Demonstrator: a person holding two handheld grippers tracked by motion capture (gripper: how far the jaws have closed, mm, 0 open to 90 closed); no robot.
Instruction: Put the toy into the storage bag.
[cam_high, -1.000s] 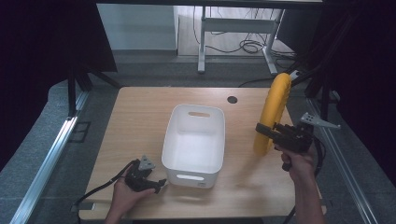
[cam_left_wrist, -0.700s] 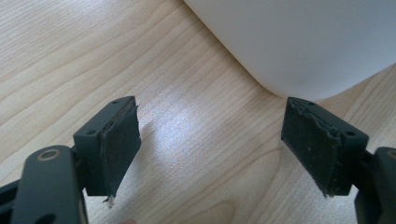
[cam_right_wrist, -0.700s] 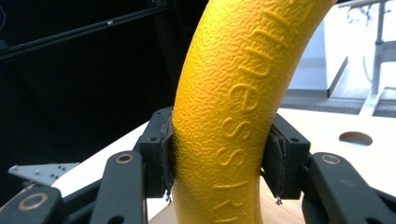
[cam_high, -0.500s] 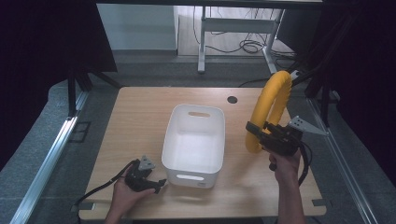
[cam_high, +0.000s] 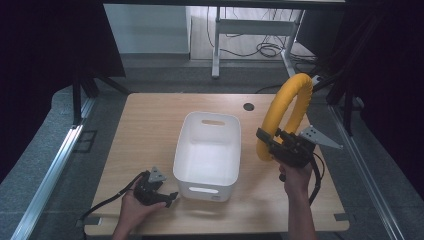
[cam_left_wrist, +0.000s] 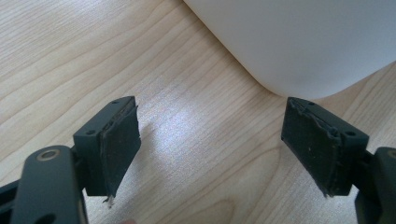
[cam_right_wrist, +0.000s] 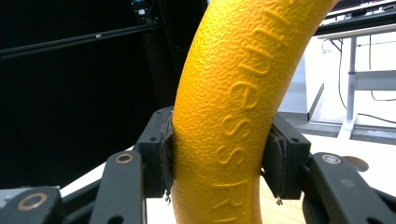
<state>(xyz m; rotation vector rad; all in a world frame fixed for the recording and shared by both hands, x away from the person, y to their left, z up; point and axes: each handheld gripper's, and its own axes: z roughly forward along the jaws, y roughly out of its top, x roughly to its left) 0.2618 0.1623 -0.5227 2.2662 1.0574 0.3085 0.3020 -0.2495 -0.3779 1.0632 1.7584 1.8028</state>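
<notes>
The yellow foam ring (cam_high: 286, 112) hangs upright beside the white bin (cam_high: 208, 148), clamped by the right hand-held gripper (cam_high: 272, 145), likely for carrying; the left hand-held gripper (cam_high: 167, 198) rests open on the worktop (cam_high: 145, 130).

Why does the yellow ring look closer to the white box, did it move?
Yes. The yellow ring, clamped in the right gripper, has shifted left toward the white bin, which stayed put.
</notes>
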